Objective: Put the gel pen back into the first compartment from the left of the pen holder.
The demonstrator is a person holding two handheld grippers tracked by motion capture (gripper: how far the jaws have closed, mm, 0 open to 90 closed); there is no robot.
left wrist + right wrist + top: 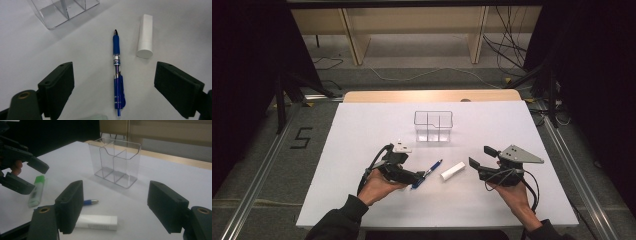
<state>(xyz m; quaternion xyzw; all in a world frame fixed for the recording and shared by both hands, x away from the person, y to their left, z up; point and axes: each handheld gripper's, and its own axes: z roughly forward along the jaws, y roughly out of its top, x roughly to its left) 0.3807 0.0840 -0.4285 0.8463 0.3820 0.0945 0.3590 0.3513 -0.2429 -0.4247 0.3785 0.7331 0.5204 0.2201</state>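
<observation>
White tabletop [362,125]: one blue pen [116,72], one white tube [145,36], one green highlighter [36,190], one clear divided holder [433,125].
Left gripper [414,177] hovers with jaws wide apart astride the pen, gripping nothing; right gripper [480,159] is equally wide and empty near the tube. Bare board lies open toward every table edge.

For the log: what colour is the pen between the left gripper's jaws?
Blue, with a clear middle section; the pen shows best in the left gripper view.

Black two-jaw left claw [416,176], right claw [480,159], grey triangular plates, black cables, seemingly dark sleeves
</observation>
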